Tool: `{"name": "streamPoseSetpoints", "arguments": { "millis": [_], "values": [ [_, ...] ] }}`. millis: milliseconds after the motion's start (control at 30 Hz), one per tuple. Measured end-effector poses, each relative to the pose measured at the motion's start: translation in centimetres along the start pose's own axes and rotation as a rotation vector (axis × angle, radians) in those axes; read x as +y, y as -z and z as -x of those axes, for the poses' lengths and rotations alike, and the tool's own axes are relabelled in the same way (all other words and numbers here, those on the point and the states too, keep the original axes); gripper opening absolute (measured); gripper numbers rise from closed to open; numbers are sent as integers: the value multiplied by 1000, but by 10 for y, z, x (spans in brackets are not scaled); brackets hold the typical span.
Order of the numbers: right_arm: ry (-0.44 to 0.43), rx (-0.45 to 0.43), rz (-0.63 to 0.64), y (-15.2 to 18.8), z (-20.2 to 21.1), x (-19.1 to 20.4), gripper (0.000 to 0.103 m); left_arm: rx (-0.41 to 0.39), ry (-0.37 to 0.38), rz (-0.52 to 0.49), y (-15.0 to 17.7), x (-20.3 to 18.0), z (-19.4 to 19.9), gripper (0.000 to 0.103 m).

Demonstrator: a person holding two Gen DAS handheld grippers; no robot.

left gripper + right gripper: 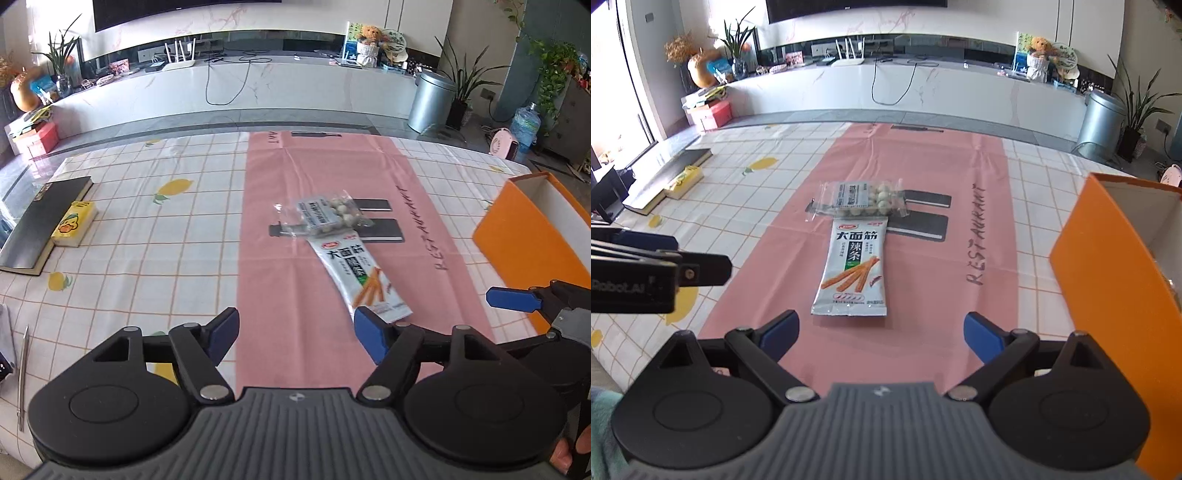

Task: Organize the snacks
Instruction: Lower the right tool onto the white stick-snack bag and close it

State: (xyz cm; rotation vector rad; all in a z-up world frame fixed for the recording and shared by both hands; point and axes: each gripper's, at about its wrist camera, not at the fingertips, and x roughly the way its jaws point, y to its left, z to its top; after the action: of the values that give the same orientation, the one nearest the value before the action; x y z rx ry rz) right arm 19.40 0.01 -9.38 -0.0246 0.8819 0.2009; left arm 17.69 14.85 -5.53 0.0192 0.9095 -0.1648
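Observation:
Two snack packets lie on the pink mat (923, 258). One is a white packet printed with orange sticks (853, 269) (360, 277). Just beyond it, touching its far end, lies a clear bag of round pale snacks (862, 199) (325, 216). My right gripper (882, 332) stands open just short of the stick packet's near edge, nothing between its blue pads. My left gripper (295, 332) is also open over the mat, its right pad beside the packet's near corner. An orange box (1108, 280) (532, 236) with a white inside stands open at the right.
A dark book (44, 221) and a yellow tissue pack (75, 229) lie at the table's left. Metal tweezers (23, 376) rest near the left front edge. The checked tablecloth (166, 251) covers the table. Each view shows the other gripper at its side.

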Motion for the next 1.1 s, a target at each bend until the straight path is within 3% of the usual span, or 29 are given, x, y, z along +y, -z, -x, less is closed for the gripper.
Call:
{"name": "streamPoseSetpoints", "arguments": {
  "millis": [200,467,767,867,900,1100],
  "values": [
    [-15,30,32,-15,-39,10,93,40,21,17,-3,21,-18,84],
    [-29,43,26,-33,-81,15,92,80,33,-30,-9,32,-41,84],
    [-14,42,31,-49,-113,18,72,49,50,-158,-23,31,-63,84],
    [-29,49,23,-48,-116,15,60,38,43,-241,-27,24,-70,84],
    [-34,53,16,-47,-116,13,51,32,47,-267,-28,21,-71,84],
    [-11,78,-12,-34,-101,-7,49,4,94,-410,-39,6,-86,84]
  ]
}}
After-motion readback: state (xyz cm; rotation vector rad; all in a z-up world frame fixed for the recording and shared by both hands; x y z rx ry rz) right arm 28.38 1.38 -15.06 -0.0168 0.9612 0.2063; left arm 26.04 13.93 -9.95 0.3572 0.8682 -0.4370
